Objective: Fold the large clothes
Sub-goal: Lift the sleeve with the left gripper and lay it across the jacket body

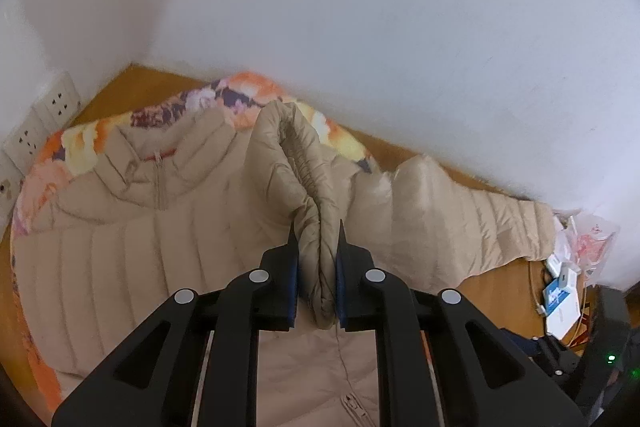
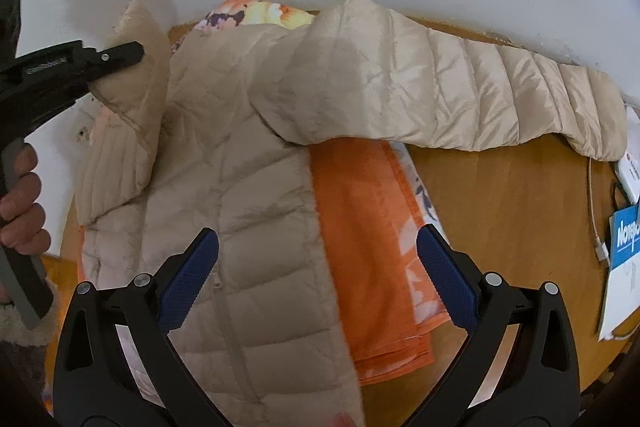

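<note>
I see the beige down jacket as quilted, slightly shiny synthetic cloth, its sleeve glossier where light catches it. Under it lies an orange floral towel of soft, matt, nappy cloth. The table looks like smooth, warm-toned wood with a faint sheen. My right gripper is matt black plastic with blue, knurled rubbery pads and small round metal pins. At the table's right edge sits a glossy paper-card box. The wall behind is matt white.
</note>
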`<state>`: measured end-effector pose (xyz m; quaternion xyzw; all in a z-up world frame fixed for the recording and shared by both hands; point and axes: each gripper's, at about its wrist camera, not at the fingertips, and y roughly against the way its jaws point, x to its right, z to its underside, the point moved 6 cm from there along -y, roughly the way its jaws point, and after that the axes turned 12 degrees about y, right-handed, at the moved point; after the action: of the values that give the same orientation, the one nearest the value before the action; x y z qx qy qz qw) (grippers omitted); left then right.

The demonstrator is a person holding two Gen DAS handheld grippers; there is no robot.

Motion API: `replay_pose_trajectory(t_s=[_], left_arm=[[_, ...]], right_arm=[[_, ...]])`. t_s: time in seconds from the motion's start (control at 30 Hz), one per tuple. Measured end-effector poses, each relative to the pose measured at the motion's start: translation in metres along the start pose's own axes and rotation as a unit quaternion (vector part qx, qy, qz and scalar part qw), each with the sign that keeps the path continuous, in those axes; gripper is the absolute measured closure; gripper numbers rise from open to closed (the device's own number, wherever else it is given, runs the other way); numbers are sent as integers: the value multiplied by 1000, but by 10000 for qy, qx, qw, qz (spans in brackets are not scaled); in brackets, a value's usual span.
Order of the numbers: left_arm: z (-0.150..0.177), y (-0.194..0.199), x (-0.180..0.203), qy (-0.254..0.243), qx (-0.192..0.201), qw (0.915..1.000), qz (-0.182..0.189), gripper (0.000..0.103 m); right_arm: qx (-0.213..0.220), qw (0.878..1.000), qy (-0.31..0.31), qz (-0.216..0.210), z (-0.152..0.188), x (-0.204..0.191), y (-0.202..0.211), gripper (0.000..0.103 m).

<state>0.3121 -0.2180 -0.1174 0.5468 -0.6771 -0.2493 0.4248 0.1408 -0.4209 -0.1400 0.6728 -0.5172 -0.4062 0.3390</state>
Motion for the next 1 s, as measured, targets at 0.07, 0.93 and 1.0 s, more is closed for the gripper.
replay_pose_trajectory(t_s=[0.07, 0.93, 1.0], left_arm=[[4, -7, 0, 29, -50, 10000, -27, 90], [45, -12, 8, 116, 170, 9998, 10, 17], [50, -10, 5, 85, 137, 9999, -54, 17]], right_arm=[[-4, 10000, 58, 23, -2, 4, 1, 4], [278, 9959, -776, 375, 11, 65, 21, 4], [287, 9959, -775, 354, 11, 65, 21, 4]])
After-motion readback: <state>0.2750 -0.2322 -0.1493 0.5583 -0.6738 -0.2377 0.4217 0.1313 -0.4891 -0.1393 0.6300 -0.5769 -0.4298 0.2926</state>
